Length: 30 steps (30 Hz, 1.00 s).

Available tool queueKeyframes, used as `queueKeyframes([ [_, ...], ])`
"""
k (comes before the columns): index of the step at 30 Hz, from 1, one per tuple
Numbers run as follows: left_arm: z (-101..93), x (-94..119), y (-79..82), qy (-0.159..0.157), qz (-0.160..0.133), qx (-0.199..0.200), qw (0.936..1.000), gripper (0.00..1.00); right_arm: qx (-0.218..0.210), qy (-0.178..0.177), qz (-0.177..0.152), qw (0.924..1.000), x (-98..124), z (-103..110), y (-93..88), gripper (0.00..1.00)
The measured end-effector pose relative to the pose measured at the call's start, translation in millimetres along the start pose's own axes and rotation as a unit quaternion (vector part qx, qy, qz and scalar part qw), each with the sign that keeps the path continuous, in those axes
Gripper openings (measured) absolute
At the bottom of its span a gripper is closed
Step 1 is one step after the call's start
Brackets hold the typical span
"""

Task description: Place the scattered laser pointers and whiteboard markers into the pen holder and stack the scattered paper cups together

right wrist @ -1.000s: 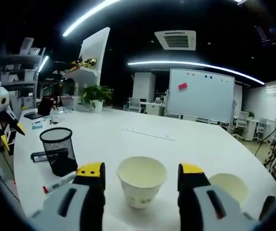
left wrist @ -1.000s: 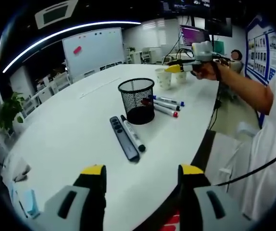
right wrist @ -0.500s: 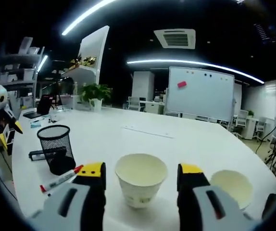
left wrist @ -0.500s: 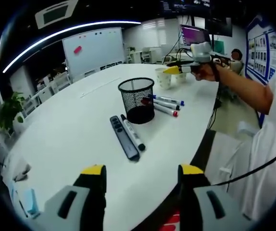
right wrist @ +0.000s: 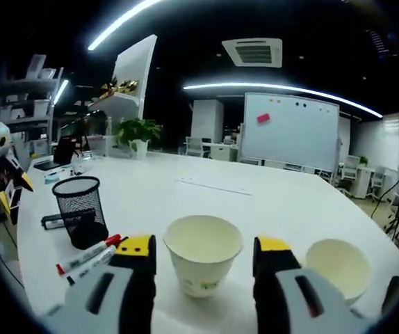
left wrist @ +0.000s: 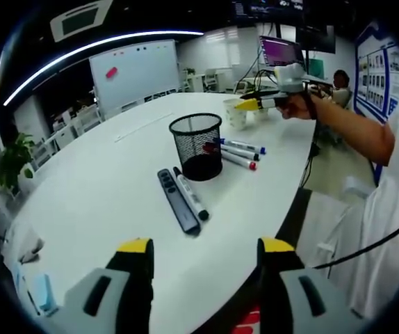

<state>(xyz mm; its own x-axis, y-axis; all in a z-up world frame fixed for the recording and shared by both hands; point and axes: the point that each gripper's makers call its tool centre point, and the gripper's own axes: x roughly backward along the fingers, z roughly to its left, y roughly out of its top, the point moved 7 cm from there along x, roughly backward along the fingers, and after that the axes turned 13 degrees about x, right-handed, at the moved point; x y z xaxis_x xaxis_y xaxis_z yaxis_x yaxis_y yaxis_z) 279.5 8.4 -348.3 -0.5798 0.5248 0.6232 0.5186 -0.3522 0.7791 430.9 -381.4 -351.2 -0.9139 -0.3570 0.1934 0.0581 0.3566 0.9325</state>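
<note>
Black mesh pen holder [left wrist: 195, 146], cream cups [right wrist: 202, 262]

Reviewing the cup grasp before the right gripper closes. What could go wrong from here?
1. The right gripper stands open around the near paper cup; a hard squeeze on its thin wall could crush it.
2. The second cup stands close beside the outer jaw, so a sideways drift may knock it over.
3. Markers lie just beside the other jaw, next to the mesh pen holder, and could get swept along the table.
</note>
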Motion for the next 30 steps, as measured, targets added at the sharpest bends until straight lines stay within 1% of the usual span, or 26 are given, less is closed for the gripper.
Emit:
queueKeyframes([
  [6,-1.2,-0.7,-1.3,0.000,0.003,0.000,1.0000,0.60,-0.004,-0.003,-0.002,1.0000,-2.9,-2.3,-0.3,0.54],
  [8,-1.8,-1.0,-1.0,-0.001,0.003,0.000,1.0000,0.60,-0.003,-0.003,0.004,1.0000,-3.4,-1.9,-1.8,0.53],
  [13,-1.5,-0.6,0.3,-0.002,0.002,-0.001,1.0000,0.60,-0.005,-0.001,0.005,1.0000,-4.5,-2.1,-3.8,0.51],
  [16,0.1,-0.1,0.4,0.000,0.002,-0.001,1.0000,0.60,-0.005,0.000,0.004,1.0000,-4.8,-1.3,-3.2,0.47],
  [30,1.1,-0.6,0.2,0.000,0.004,-0.001,1.0000,0.60,-0.008,-0.009,0.005,0.9999,-2.1,-4.4,-3.1,0.46],
])
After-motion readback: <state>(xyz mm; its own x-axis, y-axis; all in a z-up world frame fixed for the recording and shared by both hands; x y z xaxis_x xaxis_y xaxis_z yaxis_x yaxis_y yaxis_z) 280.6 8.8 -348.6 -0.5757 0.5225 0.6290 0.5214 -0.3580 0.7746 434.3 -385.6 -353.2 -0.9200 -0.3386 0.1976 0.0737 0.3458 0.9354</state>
